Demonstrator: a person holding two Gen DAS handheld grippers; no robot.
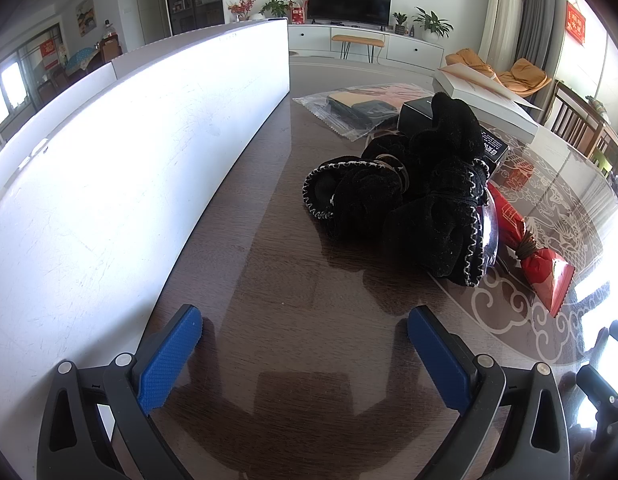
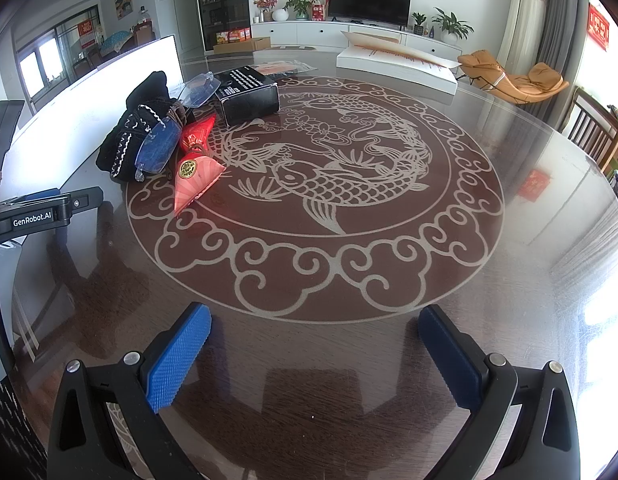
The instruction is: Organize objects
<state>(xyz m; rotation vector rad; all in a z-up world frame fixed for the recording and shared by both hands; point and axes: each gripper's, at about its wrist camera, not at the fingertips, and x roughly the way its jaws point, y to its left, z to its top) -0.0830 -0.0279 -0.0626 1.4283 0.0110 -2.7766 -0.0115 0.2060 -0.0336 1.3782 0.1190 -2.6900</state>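
The black pouches (image 1: 409,200) lie in a soft heap on the bench (image 1: 269,280), at about 1 o'clock from your left tongs (image 1: 305,344) and at about 10 o'clock from your right tongs (image 2: 315,348). They look like velvet with white stitching along the edges, so I judge them light and limp; they will fold and sag when lifted. Take them at a gathered neck or at a thick fold, not at the thin stitched edge.

A clear plastic case (image 2: 157,148) leans on the heap, touching it. It seems stiff and smooth, so it may slip between the pads; grip it across the flat faces. Just beside it, at the right, lie two red packets (image 2: 197,164), one with a gold coin seal. They look like thin paper, easy to crush.

Behind these stands a black box (image 2: 249,94), rigid and probably the easiest to hold by its sides. Farther back are a transparent bag (image 1: 349,108) and a flat white box (image 2: 397,64).

Both of your tongs are spread wide and hold nothing, low over the glossy bench. A white board (image 1: 129,152) stands along the left, at 9 to 11 o'clock.
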